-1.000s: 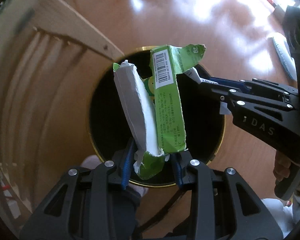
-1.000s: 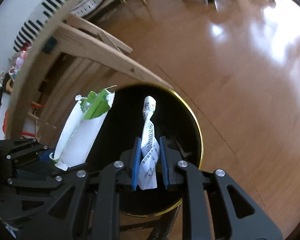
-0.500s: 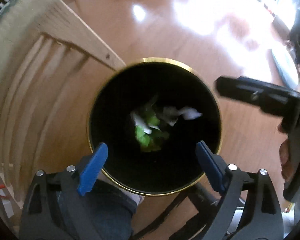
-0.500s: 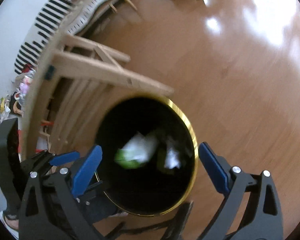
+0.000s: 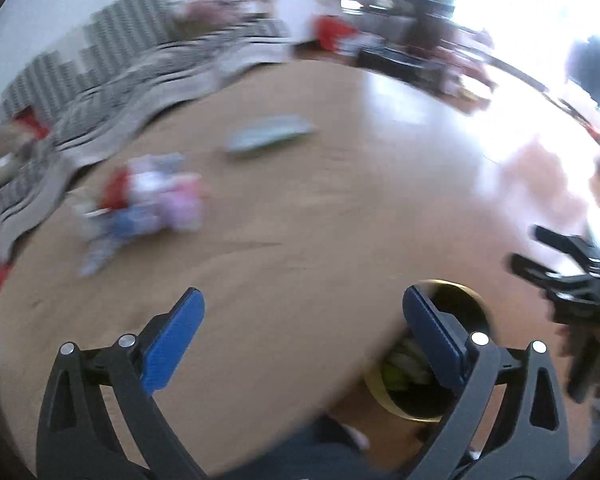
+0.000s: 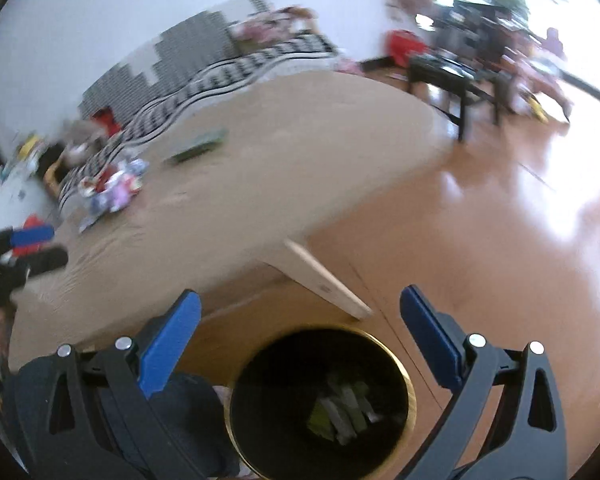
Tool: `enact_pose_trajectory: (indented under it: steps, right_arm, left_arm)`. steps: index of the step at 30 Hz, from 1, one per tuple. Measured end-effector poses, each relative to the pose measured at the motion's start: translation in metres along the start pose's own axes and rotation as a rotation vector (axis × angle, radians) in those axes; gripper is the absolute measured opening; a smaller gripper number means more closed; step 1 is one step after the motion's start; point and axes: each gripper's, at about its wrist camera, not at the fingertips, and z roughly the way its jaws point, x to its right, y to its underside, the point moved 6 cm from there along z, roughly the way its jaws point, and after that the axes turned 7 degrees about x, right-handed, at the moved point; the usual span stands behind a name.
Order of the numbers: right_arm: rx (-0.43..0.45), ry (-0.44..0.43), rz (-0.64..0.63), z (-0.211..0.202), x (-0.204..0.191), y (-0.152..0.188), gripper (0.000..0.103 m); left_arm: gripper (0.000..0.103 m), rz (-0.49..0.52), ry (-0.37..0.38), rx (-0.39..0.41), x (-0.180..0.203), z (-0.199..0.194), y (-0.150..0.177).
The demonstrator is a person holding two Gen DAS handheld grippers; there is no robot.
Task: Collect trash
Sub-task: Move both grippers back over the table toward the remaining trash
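Left gripper [image 5: 303, 314] and right gripper [image 6: 300, 312] both gape wide and empty; jaws just opened; their wrappers [image 6: 342, 416] now lie in the bin [image 6: 410, 390].

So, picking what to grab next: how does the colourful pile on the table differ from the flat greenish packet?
The colourful pile is a crumpled, multi-piece heap in red, pink and blue; the greenish packet is one flat, elongated piece. The pile lies nearer the striped cloth; the packet lies further along the table. Both lie on the tabletop, untouched, and too blurred to read.
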Motion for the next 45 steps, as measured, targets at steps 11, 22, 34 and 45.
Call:
enact_pose_trajectory:
  steps: [11, 22, 34, 45]
  right_arm:
    - [-0.183, -0.011, -0.442, 0.147, -0.101, -0.058, 0.096]
    - [-0.248, -0.095, -0.485, 0.249, -0.123, -0.109, 0.096]
    - [-0.403, -0.301, -0.742, 0.316, -0.147, -0.155, 0.097]
    - [-0.388, -0.307, -0.735, 0.312, -0.154, -0.149, 0.098]
  left_arm:
    - [0.096, -0.305, -0.17, -0.147, -0.182, 0.072, 0.065]
    - [0.097, -0.295, -0.12, -0.086, -0.227, 0.114, 0.037]
    - [0.097, -0.211, -0.058, -0.016, -0.223, 0.136, 0.014]
    - [0.097, -0.132, 0.03, -0.108, -0.196, 0.131, 0.013]
